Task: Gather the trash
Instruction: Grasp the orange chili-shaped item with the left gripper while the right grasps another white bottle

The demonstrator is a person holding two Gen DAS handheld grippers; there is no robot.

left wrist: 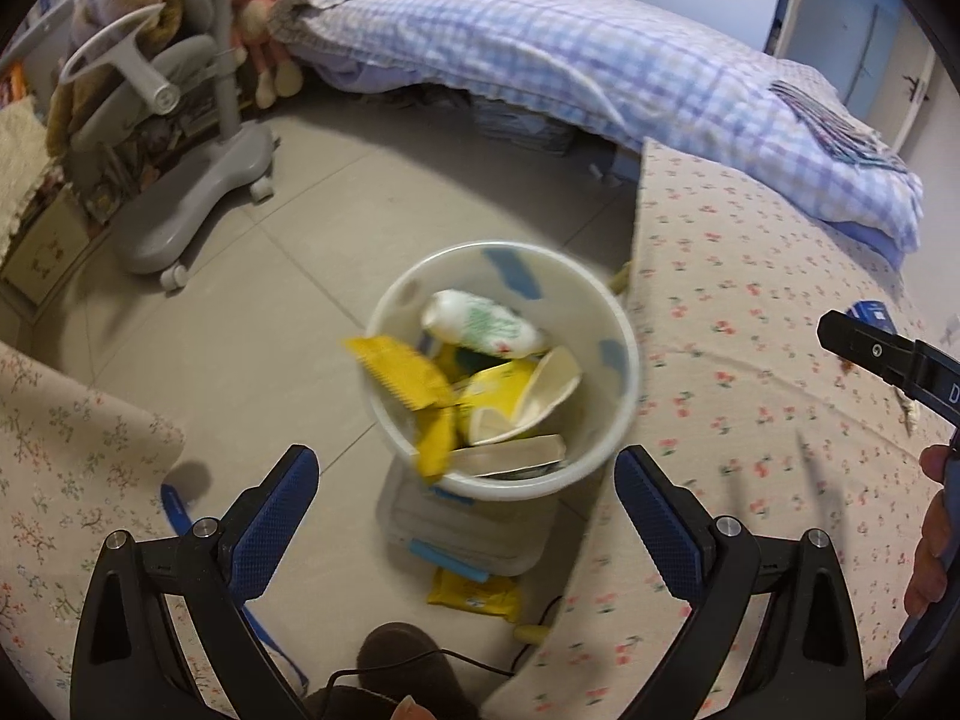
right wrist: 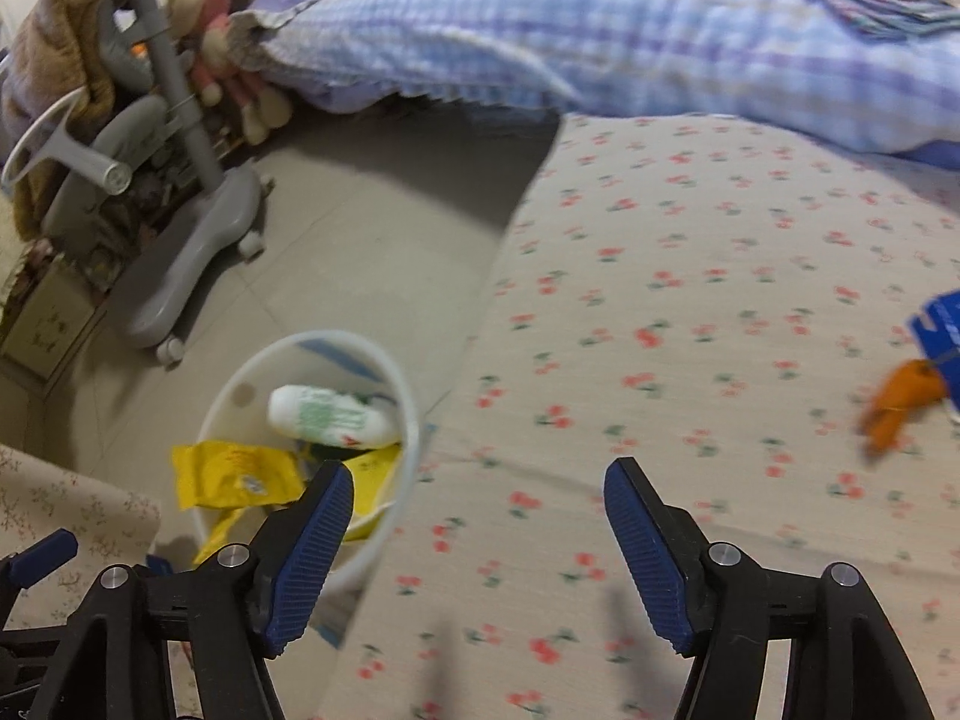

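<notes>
Across the right wrist view from twelve to five o'clock, the floral bed sheet (right wrist: pixel 720 300): soft, yielding, liable to bunch between closing pads and get pinched up along with any scrap. At eight o'clock there, hard against the bed edge, the white bin (right wrist: pixel 410 420), already loaded with a white bottle (left wrist: pixel 480 327), a crushed paper cup (left wrist: pixel 540 390) and more. Apparently perched on a clear box (left wrist: pixel 456 534) rather than on the floor, so prone to tipping under a knock from a low swing. Left gripper (left wrist: pixel 468 456) above the bin, jaws released, wide apart, nothing between them. Right gripper (right wrist: pixel 480 471) over the sheet just right of the rim, jaws likewise spread and empty. Draped over the bin rim at nine o'clock in the left wrist view, a yellow wrapper (left wrist: pixel 402 372), half outside, likely to slide out at the next drop or nudge. Below the bin at six o'clock, a yellow packet (left wrist: pixel 474 594) on the floor, easy to overlook or to tread on. Remaining trash at three o'clock of the right wrist view: an orange scrap (right wrist: pixel 894 408) touching a blue carton (right wrist: pixel 942 330), both blurred. Risk there of grabbing the two together, or of fumbling the thin scrap against the fabric.
</notes>
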